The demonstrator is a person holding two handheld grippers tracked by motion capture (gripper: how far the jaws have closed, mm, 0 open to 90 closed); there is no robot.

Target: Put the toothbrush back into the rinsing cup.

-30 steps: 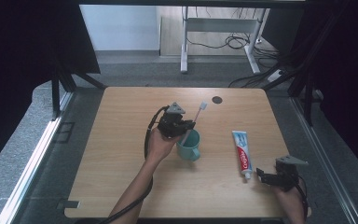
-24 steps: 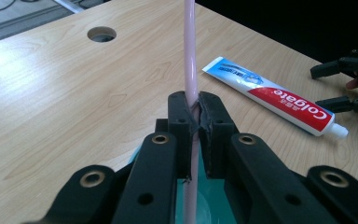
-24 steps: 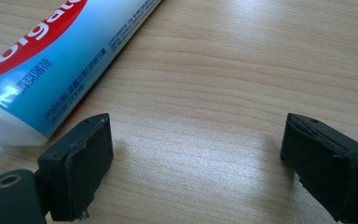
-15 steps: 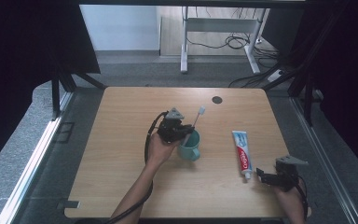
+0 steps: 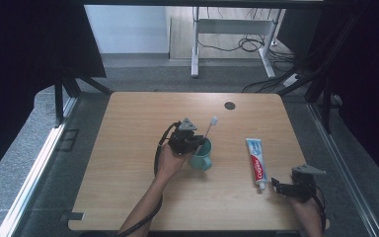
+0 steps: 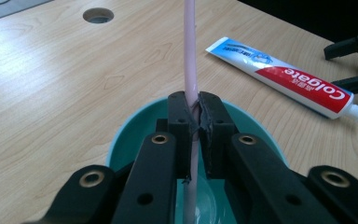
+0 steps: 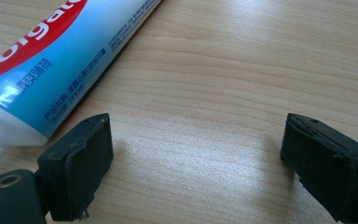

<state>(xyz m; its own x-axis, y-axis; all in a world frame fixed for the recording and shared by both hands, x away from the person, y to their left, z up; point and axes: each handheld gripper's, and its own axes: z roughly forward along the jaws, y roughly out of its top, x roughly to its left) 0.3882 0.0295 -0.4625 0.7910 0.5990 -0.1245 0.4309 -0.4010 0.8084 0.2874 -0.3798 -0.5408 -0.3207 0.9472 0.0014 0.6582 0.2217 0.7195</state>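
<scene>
Toothbrush [image 6: 189,56] clamped between jaws of left hand-held gripper [image 5: 190,140], pink handle upright, lower end inside teal cup [image 5: 201,157], bristle head up and tilted toward far right. Cup upright near tabletop [image 5: 128,128] centre. Toothpaste tube [image 5: 256,160] flat, right of cup, well apart, cap toward near edge. Right hand-held gripper [image 7: 196,158] released, jaws wide, resting low over bare wood just beside tube's cap end, nothing between pads.

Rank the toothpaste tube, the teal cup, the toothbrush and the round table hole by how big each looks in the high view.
1. Toothpaste tube and teal cup: look about alike, so no order between them; the left claw hides part of the cup.
2. Toothbrush, counting only its visible part.
3. Round table hole.
</scene>
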